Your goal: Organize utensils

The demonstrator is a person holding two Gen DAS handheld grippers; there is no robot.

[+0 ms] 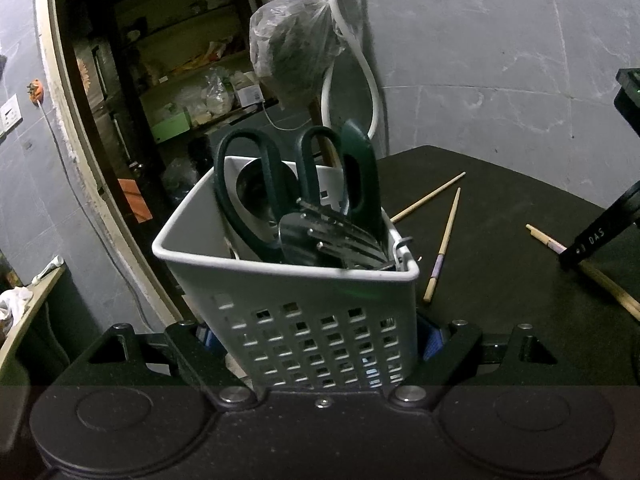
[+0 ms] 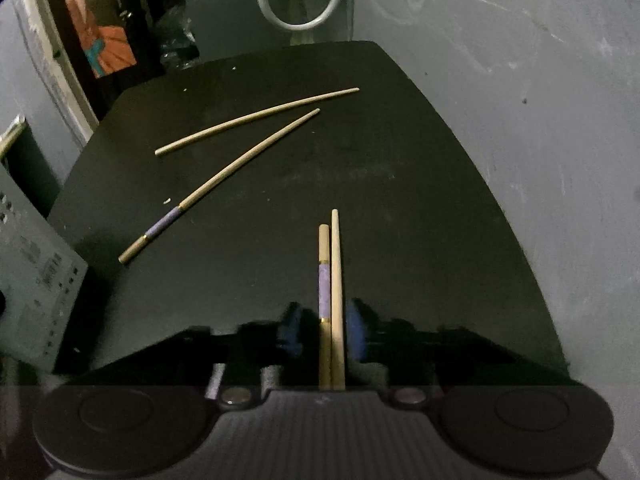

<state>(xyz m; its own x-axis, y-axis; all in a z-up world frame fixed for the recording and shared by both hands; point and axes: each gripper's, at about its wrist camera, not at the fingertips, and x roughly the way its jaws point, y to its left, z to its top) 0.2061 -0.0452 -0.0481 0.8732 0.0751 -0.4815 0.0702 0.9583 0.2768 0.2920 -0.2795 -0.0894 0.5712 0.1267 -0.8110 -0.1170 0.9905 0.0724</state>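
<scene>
A white perforated basket [image 1: 288,280] fills the left wrist view, and my left gripper [image 1: 320,338] is shut on its lower walls. Inside it stand green-handled scissors [image 1: 240,140], a green-handled tool [image 1: 362,172], forks [image 1: 344,240] and a metal spoon [image 1: 250,188]. In the right wrist view my right gripper [image 2: 324,328] is shut on two chopsticks [image 2: 335,264] that lie side by side, one with a purple band. They point away from me over the black table [image 2: 400,160]. Two loose chopsticks, one plain [image 2: 256,118] and one banded [image 2: 224,178], lie further left.
The basket's side [image 2: 36,272] shows at the table's left edge. Behind it hang a plastic bag [image 1: 296,52] and a white hose [image 2: 300,24] on the grey tiled wall. An open doorway with shelves [image 1: 180,80] lies to the left. The table is rounded at its far edge.
</scene>
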